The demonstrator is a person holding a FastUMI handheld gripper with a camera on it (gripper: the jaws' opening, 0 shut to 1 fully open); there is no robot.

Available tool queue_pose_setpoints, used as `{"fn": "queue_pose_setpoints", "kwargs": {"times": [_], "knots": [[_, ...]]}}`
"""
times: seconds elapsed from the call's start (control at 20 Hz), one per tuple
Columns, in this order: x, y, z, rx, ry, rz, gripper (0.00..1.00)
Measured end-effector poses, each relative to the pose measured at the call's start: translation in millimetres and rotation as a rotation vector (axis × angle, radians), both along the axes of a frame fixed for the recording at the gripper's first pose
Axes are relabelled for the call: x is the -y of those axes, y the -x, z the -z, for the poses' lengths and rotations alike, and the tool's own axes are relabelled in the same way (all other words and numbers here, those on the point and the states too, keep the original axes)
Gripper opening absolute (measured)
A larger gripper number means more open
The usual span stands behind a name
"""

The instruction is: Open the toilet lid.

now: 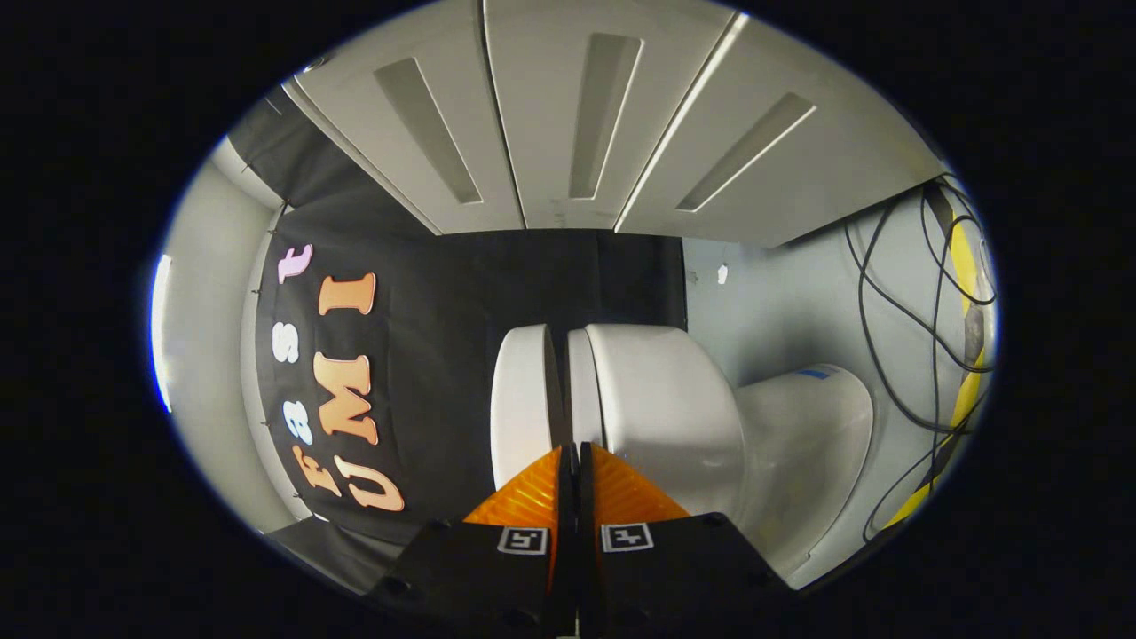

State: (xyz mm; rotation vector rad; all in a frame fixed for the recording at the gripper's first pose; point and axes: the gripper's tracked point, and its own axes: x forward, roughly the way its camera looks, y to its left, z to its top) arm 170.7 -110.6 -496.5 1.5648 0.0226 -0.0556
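Note:
The camera is rolled on its side, so the white toilet appears turned sideways. Its lid (pixel 524 399) stands a narrow dark gap apart from the seat (pixel 583 382), which rests on the bowl (pixel 661 417). The tank (pixel 812 426) lies beyond the bowl. My gripper (pixel 571 451) is shut, its two fingers pressed together with nothing visible between them. The tips point straight at the gap between lid and seat, at the front edge of the toilet. I cannot tell whether they touch the lid.
Black cables (pixel 896 355) and a yellow strip (pixel 963 257) hang along the grey wall (pixel 781 302) behind the tank. White panels with recessed slots (pixel 603 115) run beyond the toilet. Black cloth (pixel 444 337) covers the side facing the lid.

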Motion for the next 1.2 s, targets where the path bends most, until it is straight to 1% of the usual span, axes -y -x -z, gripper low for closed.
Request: {"fn": "queue_pose_setpoints", "kwargs": {"times": [0.05, 0.2, 0.3, 0.6, 1.2], "knots": [[1.2, 0.1, 0.0, 0.006, 0.015, 0.005, 0.08], [2.4, -1.3, -0.6, 0.007, 0.000, 0.008, 0.08], [3.0, -2.5, -0.9, -0.004, 0.045, 0.008, 0.08], [4.4, -3.3, -4.3, -0.038, 0.090, 0.011, 0.08], [5.4, -6.7, -13.2, -0.064, 0.103, 0.012, 0.08]]}}
